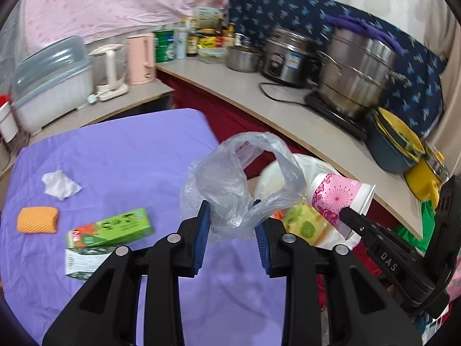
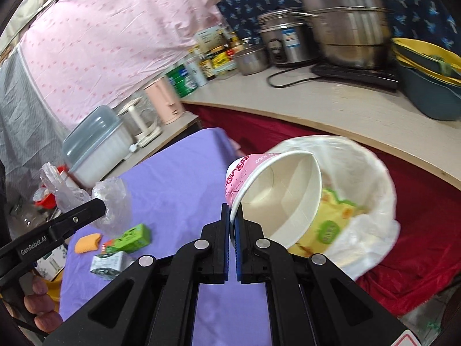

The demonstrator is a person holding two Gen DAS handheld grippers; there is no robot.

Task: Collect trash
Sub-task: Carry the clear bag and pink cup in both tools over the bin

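Observation:
My left gripper (image 1: 232, 219) is shut on a crumpled clear plastic bag (image 1: 230, 184) and holds it above the purple table (image 1: 129, 150), near its right edge. My right gripper (image 2: 232, 212) is shut on the rim of a pink paper cup (image 2: 276, 196); the cup (image 1: 337, 196) hangs tilted over the white-lined trash bin (image 2: 371, 173). A yellow-green wrapper (image 2: 331, 225) lies inside the bin. On the table lie a crumpled tissue (image 1: 60, 186), an orange sponge (image 1: 37, 219) and a green carton (image 1: 112, 227) on a white box (image 1: 83, 262).
A counter (image 1: 250, 92) curves behind the bin with steel pots (image 1: 354, 69), a rice cooker (image 1: 285, 57), stacked bowls (image 1: 394, 141), bottles and a pink kettle (image 1: 141, 57). A lidded white container (image 1: 52, 83) stands at the left. Red cloth (image 2: 417, 230) lies around the bin.

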